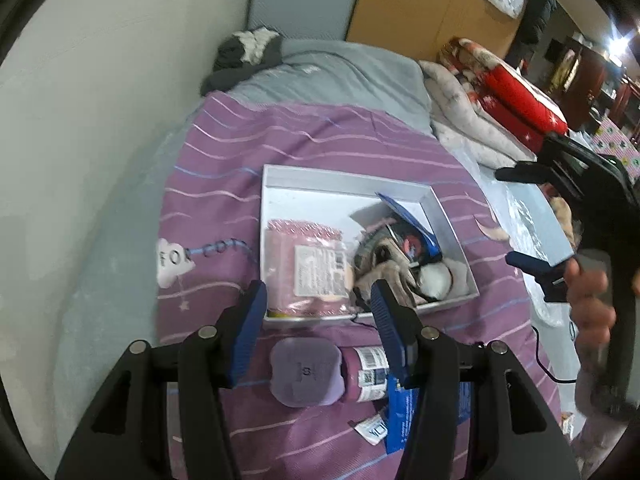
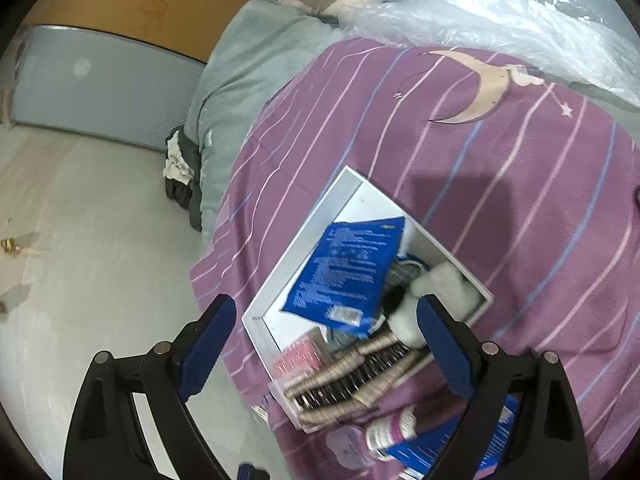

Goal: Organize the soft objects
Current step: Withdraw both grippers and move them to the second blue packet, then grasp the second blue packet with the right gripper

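A white open box (image 1: 280,178) lies on a purple striped blanket (image 1: 320,136). It holds a pink packaged cloth (image 1: 304,268), beige and dark striped fabric (image 1: 384,268), a white fluffy item (image 1: 434,280) and a blue packet (image 1: 412,220). My left gripper (image 1: 318,316) is open and empty above the box's near edge. A purple-capped bottle (image 1: 320,376) lies on the blanket under it. My right gripper (image 2: 326,344) is open and empty over the box (image 2: 312,224), above the blue packet (image 2: 348,268), the striped fabric (image 2: 352,376) and the white fluff (image 2: 444,284).
A grey pillow (image 1: 340,72) and dark clothes (image 1: 244,56) lie beyond the blanket. Folded quilts (image 1: 500,96) and clear plastic sheeting (image 2: 500,24) are to the right. A blue card (image 1: 400,416) and a small sachet (image 1: 372,428) lie by the bottle.
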{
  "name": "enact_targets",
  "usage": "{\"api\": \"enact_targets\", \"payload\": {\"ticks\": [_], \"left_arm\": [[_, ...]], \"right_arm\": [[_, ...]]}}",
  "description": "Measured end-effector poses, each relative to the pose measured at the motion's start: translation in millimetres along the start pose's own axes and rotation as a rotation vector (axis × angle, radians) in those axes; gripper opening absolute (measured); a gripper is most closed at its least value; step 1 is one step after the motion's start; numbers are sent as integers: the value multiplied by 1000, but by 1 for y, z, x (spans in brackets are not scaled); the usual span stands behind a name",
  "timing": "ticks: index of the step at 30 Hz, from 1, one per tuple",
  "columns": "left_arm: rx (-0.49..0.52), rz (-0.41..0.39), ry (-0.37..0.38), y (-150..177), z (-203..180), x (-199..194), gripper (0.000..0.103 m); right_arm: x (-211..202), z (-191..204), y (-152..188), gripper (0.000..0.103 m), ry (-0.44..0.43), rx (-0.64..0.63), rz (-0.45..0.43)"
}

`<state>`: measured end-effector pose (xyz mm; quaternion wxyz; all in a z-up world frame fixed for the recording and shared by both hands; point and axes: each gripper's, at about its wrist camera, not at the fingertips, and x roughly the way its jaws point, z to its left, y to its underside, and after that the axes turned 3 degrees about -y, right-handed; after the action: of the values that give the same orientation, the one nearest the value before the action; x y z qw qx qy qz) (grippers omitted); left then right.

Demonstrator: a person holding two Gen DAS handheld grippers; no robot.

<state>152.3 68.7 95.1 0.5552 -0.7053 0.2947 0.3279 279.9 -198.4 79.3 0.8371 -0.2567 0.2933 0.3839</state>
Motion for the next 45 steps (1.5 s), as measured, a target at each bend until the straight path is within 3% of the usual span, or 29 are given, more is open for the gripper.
{"api": "enact_targets", "payload": {"ticks": [6, 11, 16, 21, 27, 32, 37, 41, 45], "left_arm": [[12, 20, -18, 3, -5, 3, 56], [-23, 65, 64, 5, -6, 3, 56], [-57, 139, 120, 7, -6, 3, 56], [-62, 201, 95, 13, -5, 2, 55], [-55, 308, 179, 24, -9, 7, 48], [-20, 412, 195, 46, -17, 17, 42], [-40, 522, 204, 69, -10, 39, 39], [-100, 597, 234, 77, -1, 60, 39], [-103, 652, 248, 83, 0, 73, 39]], "right_arm": [[-25, -14, 22, 93, 18, -73, -15], [-44, -28, 34, 93, 69, -125, -47], [-48, -38, 41, 90, 47, -160, -30], [-36, -43, 57, 82, 68, -251, 47], [-37, -40, 70, 82, 111, -347, 106], [-32, -54, 77, 82, 97, -364, 234], [-17, -75, 80, 82, 207, -388, 286], [2, -94, 82, 82, 145, -376, 385], [9, -100, 82, 81, 93, -375, 424]]}}
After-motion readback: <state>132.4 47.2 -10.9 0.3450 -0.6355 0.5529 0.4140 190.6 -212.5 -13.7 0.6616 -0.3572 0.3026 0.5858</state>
